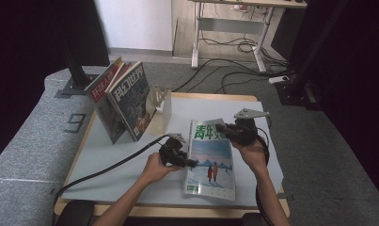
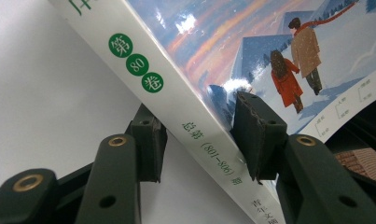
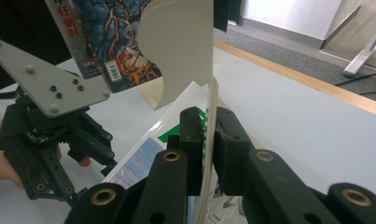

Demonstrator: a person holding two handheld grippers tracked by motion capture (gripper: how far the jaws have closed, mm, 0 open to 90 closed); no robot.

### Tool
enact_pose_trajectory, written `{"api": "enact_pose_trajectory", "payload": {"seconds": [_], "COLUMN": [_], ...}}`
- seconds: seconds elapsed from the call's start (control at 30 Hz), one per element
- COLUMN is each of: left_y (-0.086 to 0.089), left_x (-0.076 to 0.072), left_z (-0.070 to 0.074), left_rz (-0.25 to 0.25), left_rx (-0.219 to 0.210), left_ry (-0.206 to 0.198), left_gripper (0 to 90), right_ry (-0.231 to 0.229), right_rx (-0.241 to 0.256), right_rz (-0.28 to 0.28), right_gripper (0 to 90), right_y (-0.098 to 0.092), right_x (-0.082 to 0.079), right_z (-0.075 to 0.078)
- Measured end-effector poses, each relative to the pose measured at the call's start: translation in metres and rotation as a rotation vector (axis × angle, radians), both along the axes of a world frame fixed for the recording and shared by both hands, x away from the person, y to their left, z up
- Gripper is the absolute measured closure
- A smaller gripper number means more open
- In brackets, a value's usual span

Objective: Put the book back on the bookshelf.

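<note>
A: Eyes on the magazine (image 1: 210, 160), lying on the white surface (image 1: 112, 160) close to the person's edge, cover up, two figures in snow on it. Its far end is lifted off the surface.

B: Lifted by the right hand-held gripper (image 1: 232, 133), yes. In the right gripper view its jaws are pinched tight on the thin top edge of the magazine (image 3: 209, 121), just a few sheets between the pads.

A: That's my worry. A grip that shallow on glossy paper could slide off, or it might peel up only the cover and let the rest sag.

B: And the left hand-held gripper (image 1: 189, 163)?

A: At the spine side. In the left gripper view the jaws stand wide, one on each side of the spine (image 2: 190, 116), not closed on anything I can see.

B: So the whole weight hangs on the right one for now.

A: I'd judge so. If the left closes off-centre it could crease the spine or shove the magazine sideways out of the right's pinch.

B: Farther back?

A: A cream bookend (image 1: 160, 101) with two magazines (image 1: 123, 96) leaning against it, well apart from the hands. Swing the floppy one in too fast and it could knock that lean over.

B: The cable (image 1: 112, 165) trails left across the surface too; it could drag.
</note>
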State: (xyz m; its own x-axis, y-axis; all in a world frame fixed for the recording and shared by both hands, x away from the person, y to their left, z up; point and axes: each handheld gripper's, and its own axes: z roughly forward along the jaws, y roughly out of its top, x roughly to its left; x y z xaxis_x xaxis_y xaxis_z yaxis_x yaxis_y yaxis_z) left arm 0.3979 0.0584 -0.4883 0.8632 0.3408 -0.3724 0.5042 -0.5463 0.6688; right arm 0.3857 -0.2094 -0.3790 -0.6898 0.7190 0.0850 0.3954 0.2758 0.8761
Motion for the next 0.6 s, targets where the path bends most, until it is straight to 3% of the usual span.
{"api": "enact_pose_trajectory", "payload": {"seconds": [0.23,0.43,0.6], "left_y": [0.001,0.006,0.011], "left_x": [-0.004,-0.008,-0.008], "left_z": [0.004,0.011,0.013], "left_rz": [-0.001,0.008,0.031], "left_rx": [-0.002,0.0,-0.028], "left_ry": [-0.053,-0.13,-0.16], "left_gripper": [57.3,59.2,61.0], "right_ry": [0.003,-0.007,-0.025], "right_rx": [0.019,0.041,0.052], "right_rz": [-0.007,-0.019,-0.025], "right_gripper": [79.8,80.0,81.7], "right_y": [-0.003,-0.007,-0.008], "right_x": [0.001,0.0,-0.001], "right_z": [0.004,0.007,0.01]}}
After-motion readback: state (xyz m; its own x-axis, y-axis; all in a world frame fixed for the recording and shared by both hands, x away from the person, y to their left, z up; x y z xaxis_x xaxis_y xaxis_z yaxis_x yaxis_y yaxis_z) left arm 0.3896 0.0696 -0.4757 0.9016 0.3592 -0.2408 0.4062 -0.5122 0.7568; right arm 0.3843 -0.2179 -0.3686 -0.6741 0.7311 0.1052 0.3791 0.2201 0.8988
